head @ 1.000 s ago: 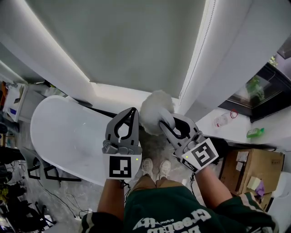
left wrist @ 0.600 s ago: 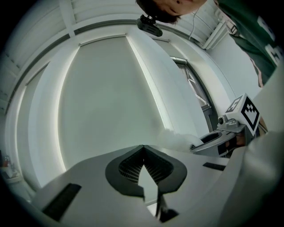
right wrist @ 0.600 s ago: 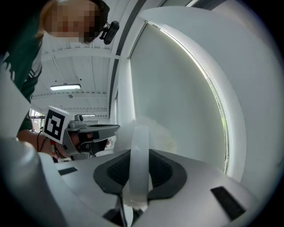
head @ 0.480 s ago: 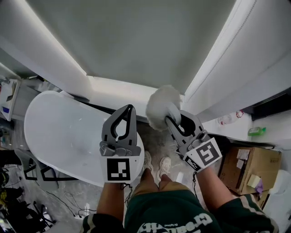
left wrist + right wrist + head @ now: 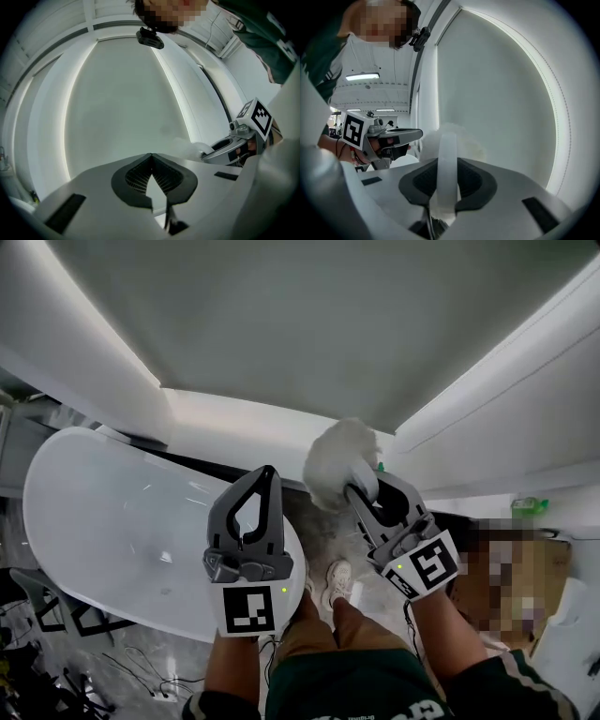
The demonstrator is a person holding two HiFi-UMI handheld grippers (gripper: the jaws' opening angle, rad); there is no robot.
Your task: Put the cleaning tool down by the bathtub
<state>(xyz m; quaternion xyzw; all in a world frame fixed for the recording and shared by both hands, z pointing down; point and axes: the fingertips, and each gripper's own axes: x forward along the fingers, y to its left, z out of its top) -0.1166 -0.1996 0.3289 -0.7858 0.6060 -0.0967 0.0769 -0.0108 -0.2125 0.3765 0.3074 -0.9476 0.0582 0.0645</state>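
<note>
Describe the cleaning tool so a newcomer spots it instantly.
Start at the white bathtub at the head view's left. Just right of it, the right gripper clamps the cleaning tool. Its white handle ends in a fluffy puff, the only fuzzy thing there.

A narrow strip of floor (image 5: 326, 532) runs between the bathtub (image 5: 103, 521) on the left and the white wall (image 5: 487, 427) on the right. The person's shoes (image 5: 339, 577) take up its near end. The bathtub's bowl lies open. Cables (image 5: 141, 667) clutter the floor at near left.
</note>
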